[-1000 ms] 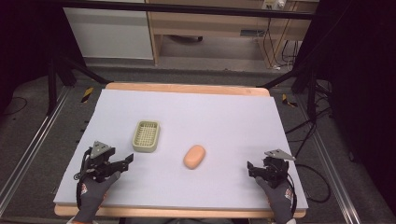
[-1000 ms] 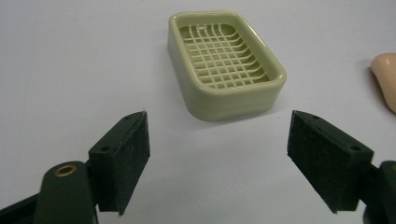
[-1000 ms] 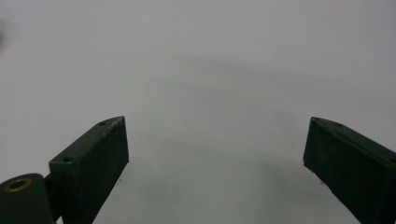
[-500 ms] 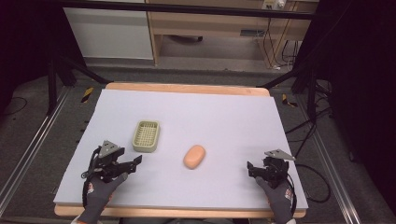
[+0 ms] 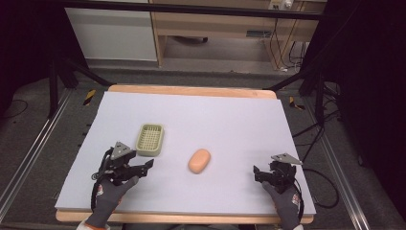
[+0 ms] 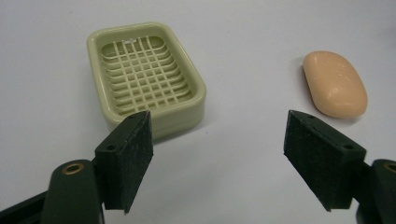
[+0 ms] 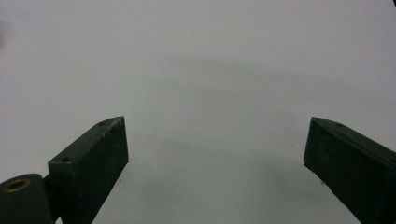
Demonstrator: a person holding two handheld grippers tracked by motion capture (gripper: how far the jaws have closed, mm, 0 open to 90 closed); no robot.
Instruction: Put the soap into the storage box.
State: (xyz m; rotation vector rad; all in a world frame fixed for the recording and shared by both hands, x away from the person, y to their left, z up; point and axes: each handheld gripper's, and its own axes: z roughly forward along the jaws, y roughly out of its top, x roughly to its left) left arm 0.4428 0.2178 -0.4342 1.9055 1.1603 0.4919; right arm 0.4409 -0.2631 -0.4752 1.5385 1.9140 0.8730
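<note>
While no lettering can be read on either object, the pale green soap dish [image 6: 145,79] shows only a moulded grid floor and the peach soap bar [image 6: 335,84] a smooth face. Left gripper [image 5: 146,166] sits just beside the dish's near edge, jaws spread wide, nothing between them. Soap lies near table centre, apart from the dish, open mat all round it. Right gripper [image 7: 215,172] rests near the front right corner, jaws likewise parted over the bare mat [image 5: 230,120]. Wooden table edge [image 5: 191,90] borders the mat.
</note>
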